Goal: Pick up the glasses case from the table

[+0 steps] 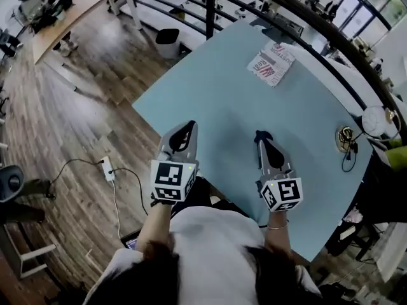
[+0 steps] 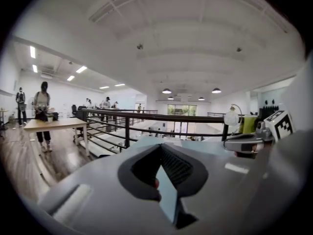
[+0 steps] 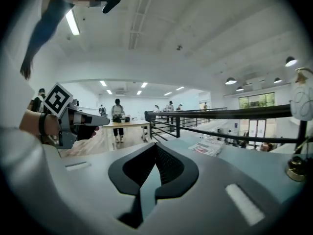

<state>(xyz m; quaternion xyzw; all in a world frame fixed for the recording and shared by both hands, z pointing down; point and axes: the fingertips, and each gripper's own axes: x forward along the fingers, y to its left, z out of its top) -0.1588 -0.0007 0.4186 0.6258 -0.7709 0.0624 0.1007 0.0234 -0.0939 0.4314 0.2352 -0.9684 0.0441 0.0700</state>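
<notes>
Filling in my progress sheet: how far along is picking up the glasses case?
Done: nothing; no case is held. In hand: the left gripper and right gripper hover over the table's near edge, jaws together and empty. Left: everything. The only case-like thing, a flag-print item, lies untouched at the far side; whether it is the case I cannot tell.

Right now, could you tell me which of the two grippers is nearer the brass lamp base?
The right gripper: the brass lamp base stands at the table's right edge, and the left gripper is farther off.
</notes>
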